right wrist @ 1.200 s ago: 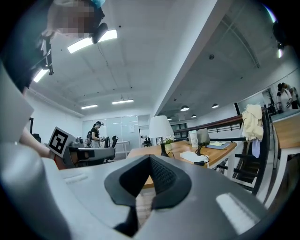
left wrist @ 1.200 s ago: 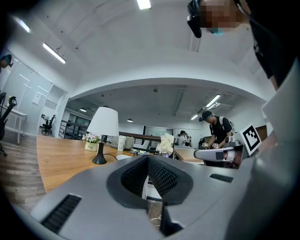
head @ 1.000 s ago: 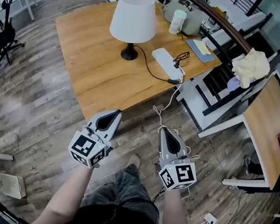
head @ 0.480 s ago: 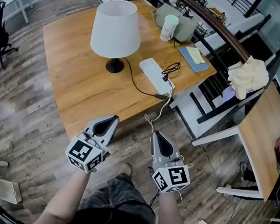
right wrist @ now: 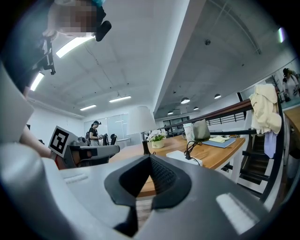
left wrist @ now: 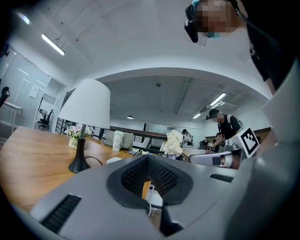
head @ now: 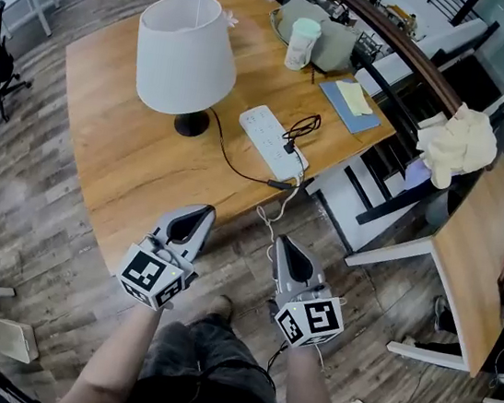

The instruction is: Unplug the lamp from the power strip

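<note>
Your left hand-held gripper (head: 200, 211) and right hand-held gripper (head: 282, 243) hang closed and empty off the tabletop's (head: 130, 174) near edge, likely because the lamp (head: 187, 56) and power strip (head: 268, 140) are beyond reach.

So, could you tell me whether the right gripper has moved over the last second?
Yes: the right gripper has come forward, closer to the power strip on the wooden table, in the head view.

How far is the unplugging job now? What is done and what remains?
Done: nothing yet; a black plug sits in the power strip on the table, near the lamp. In hand: nothing; the left gripper and right gripper are shut and empty, short of the table edge. Left: reach the strip, grip the plug, pull it out.
</note>
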A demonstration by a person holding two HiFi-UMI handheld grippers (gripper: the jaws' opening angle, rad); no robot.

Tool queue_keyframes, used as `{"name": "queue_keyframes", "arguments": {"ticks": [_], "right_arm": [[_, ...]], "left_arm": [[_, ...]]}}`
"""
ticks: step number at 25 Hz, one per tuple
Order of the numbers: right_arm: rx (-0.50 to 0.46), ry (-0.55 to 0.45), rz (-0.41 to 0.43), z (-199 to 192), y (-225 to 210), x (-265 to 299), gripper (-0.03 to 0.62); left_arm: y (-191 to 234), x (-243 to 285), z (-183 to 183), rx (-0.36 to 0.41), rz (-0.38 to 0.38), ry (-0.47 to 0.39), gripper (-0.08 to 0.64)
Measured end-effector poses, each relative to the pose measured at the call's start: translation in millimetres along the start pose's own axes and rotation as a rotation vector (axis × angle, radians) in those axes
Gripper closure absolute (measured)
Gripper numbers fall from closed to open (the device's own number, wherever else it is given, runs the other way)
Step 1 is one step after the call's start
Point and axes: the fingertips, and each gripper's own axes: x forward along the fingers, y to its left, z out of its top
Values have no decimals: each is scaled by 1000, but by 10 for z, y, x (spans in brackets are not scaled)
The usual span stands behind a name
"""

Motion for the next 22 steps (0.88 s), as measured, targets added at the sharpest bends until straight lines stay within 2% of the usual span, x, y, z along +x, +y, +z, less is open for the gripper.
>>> {"name": "queue_keyframes", "arguments": {"ticks": [10,22], "right_arm": [[28,30,-1,-98,-292,193,586],[30,80,-52,-92,-769,676,586]], "left_arm": [[-42,498,-131,-10,-49,24,563],[103,1247,-195,-19,-149,67,563]]}}
